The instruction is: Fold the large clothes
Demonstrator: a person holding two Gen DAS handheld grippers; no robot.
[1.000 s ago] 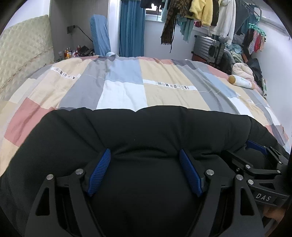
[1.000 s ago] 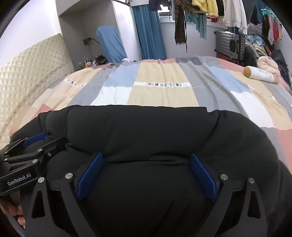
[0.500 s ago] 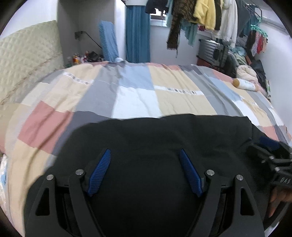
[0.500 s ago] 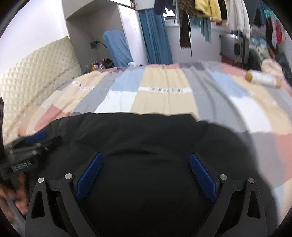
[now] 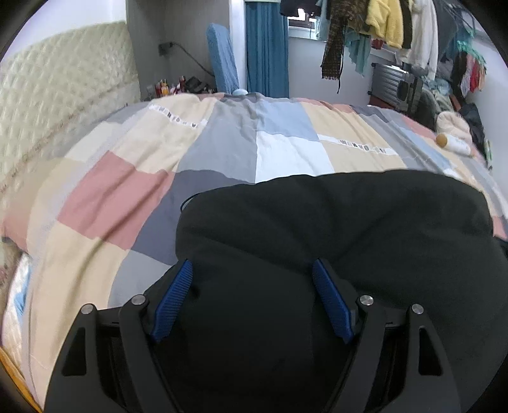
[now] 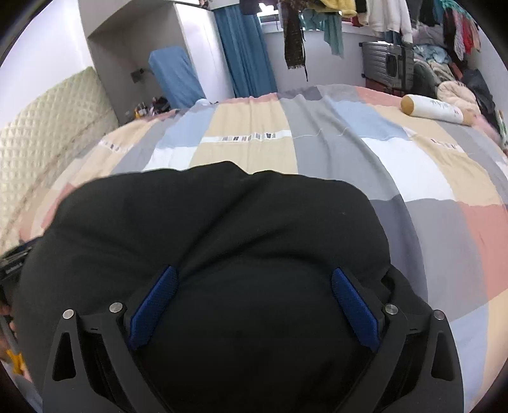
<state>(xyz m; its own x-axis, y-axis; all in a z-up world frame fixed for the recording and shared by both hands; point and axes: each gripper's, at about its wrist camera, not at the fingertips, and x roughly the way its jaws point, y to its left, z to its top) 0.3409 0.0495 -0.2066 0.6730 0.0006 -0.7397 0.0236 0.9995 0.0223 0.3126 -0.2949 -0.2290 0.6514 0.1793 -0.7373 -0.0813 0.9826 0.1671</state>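
We draw the black garment (image 5: 333,228) back across the bed (image 5: 127,190), narrower ahead of our left gripper (image 5: 252,298) and right gripper (image 6: 254,308); both grippers spread around thick folds, so the fold seems nearly finished.

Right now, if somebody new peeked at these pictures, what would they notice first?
First, the big black garment, bunched up close to the cameras and filling the space between the wide-spread blue jaws of the left gripper and the right gripper. Under it spreads the bed's patchwork quilt in pink, cream, grey and blue squares. Far back, clothes hang in a row by the window.
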